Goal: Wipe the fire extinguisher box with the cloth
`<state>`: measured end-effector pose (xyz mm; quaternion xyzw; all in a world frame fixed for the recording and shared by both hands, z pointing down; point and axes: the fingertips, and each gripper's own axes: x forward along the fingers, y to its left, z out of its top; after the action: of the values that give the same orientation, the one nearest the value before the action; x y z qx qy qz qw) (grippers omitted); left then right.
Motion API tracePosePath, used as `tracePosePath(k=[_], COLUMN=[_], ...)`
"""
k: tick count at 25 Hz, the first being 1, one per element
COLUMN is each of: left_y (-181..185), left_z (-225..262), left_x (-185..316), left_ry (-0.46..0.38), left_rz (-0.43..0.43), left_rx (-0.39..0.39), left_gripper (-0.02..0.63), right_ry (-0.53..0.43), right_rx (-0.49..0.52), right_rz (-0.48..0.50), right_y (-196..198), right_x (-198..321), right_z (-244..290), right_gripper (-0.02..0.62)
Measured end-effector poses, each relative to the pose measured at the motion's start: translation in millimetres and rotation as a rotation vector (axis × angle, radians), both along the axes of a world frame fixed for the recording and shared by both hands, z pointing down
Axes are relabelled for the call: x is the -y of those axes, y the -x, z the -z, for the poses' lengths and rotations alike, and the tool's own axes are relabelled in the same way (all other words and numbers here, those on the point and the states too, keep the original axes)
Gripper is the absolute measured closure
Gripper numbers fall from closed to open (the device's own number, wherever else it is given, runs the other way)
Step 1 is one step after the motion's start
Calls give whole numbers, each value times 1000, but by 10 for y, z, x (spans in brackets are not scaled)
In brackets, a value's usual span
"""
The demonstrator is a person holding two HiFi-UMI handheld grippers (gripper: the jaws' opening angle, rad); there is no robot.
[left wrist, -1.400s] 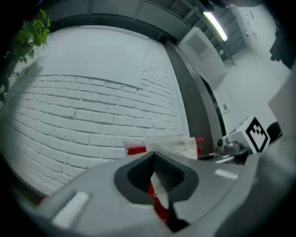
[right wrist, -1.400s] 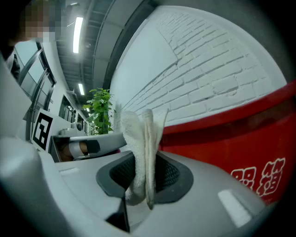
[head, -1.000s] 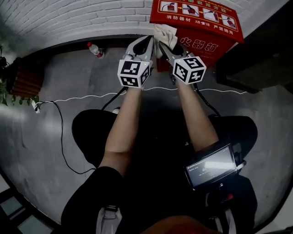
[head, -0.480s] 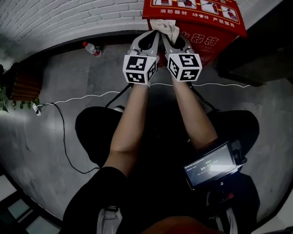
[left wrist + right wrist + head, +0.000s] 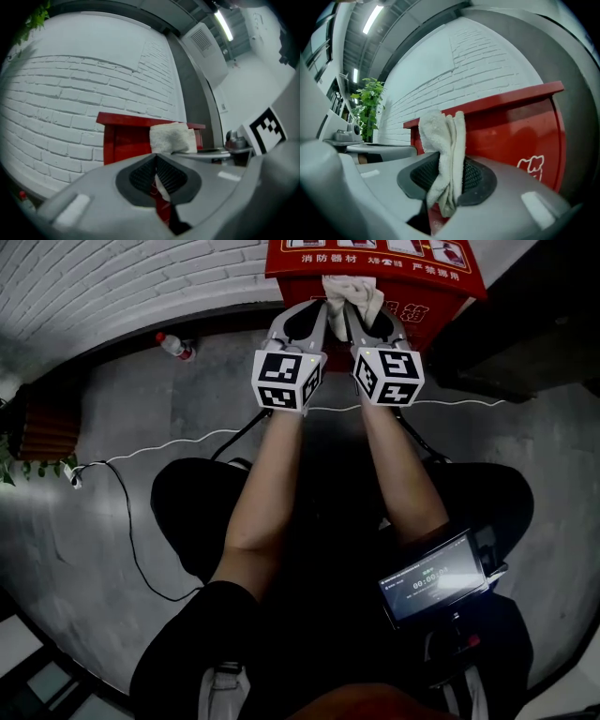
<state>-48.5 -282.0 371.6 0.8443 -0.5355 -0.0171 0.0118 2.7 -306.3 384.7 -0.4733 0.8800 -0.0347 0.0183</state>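
Fingers of the right gripper (image 5: 447,176) clamp the cloth (image 5: 440,140) at the fire extinguisher box (image 5: 511,126) top edge (left gripper (image 5: 156,176) fingers together, empty). Dragging there could tug the cloth loose.

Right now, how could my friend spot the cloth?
Find the white brick wall, then the red box standing against it. Near the box's top edge, the right gripper pinches a bunched cloth. It is the only soft, off-white thing against all that red.

fire extinguisher box (image 5: 427,317) — top cut off | cloth (image 5: 352,289) — lower end hidden in right gripper (image 5: 364,315)
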Motion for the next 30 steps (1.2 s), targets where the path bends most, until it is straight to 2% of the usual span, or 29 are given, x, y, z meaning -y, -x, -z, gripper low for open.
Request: tracePosePath(k=[8,19,25,30], left_y=[-504,-1072,-1001,-794], left_z=[46,-6,-81,-227], left_x=[58,19,36,-49], left_ry=[-3,0,12,7], left_rz=[-69,-166,-146,-122], left_rx=[-18,-23,-11,9], left_gripper=[603,603,603,603], right_ry=[-7,15,34,-90], right_rx=[-15,36,84,130], right_rz=[-102,-254,-292,-242], right_y=[-785,-1717,-1965,-1775], right_x=[57,190,266,39], right_z=[82,40,-27,12], right_gripper=[491,495,497,499])
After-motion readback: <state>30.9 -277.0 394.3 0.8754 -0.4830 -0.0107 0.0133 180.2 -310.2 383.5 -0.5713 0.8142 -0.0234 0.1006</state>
